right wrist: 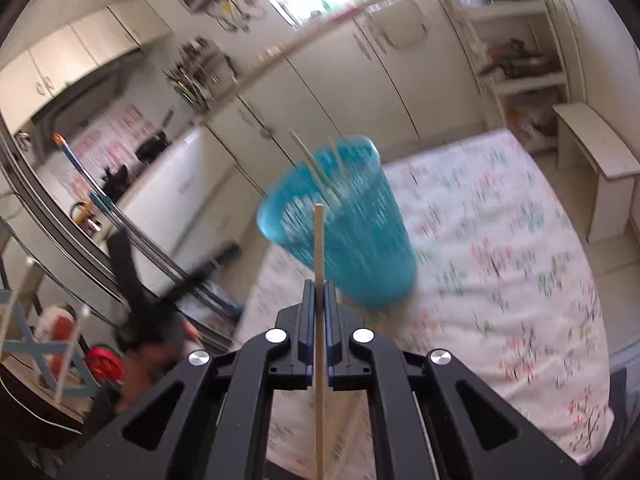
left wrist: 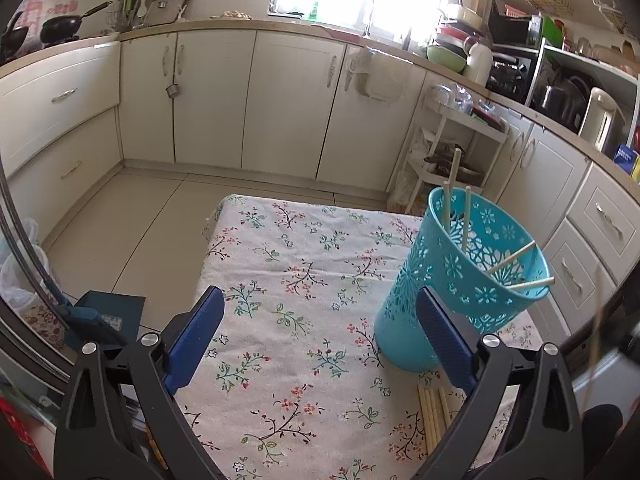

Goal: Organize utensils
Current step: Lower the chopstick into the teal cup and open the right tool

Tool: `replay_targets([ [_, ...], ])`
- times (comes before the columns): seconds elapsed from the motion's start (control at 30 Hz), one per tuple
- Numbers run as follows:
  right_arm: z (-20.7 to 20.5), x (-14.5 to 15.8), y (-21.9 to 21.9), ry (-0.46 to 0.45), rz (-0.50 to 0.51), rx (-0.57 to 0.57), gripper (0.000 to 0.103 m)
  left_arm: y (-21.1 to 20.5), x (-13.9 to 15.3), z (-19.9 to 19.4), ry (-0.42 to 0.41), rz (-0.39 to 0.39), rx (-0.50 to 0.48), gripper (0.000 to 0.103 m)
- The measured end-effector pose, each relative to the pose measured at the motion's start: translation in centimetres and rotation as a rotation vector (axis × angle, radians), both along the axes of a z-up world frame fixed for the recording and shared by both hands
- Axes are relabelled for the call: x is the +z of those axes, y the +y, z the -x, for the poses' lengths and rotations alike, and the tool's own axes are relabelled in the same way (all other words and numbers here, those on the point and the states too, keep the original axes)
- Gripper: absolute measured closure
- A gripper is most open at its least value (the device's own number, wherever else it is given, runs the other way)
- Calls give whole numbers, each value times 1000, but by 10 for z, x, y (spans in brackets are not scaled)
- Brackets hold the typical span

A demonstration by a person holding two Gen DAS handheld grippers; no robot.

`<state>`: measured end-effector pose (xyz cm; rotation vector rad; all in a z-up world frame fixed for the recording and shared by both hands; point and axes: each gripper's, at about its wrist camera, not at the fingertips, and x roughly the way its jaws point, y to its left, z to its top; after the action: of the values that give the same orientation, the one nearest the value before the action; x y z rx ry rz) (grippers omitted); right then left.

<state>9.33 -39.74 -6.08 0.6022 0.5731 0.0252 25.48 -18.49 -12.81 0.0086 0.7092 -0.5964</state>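
- The left gripper [left wrist: 320, 344] hangs wide open and empty over the near part of the floral tablecloth [left wrist: 288, 248], gripping nothing.
- A bundle of loose chopsticks [left wrist: 434, 412] lies on the cloth near its right edge, just in front of the teal basket [left wrist: 460, 280].
- That basket stands upright by the same right edge, with several chopsticks [left wrist: 466, 220] already leaning inside.
- The right gripper [right wrist: 319, 300] is clamped on a single chopstick [right wrist: 319, 240], held upright in front of the basket; the view is blurred.
- Step in hand, as I judge it: carrying this stick to the basket. Next it needs its tip brought over the rim, then release.
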Motion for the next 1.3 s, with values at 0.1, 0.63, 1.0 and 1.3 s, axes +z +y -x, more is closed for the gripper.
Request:
replay_targets([
  [0.1, -20, 34, 5, -97, 54, -18, 98, -4, -3, 2, 0, -16, -10, 9],
  [0.63, -102, 4, 19, -163, 306, -297, 98, -13, 2, 11, -48, -59, -34, 7],
  [1.0, -28, -14, 55, -127, 383, -223, 70, -12, 5, 16, -68, -70, -35, 7],
  [1.3, 12, -97, 61, 134, 334, -192, 67, -13, 2, 24, -86, -102, -34, 7],
])
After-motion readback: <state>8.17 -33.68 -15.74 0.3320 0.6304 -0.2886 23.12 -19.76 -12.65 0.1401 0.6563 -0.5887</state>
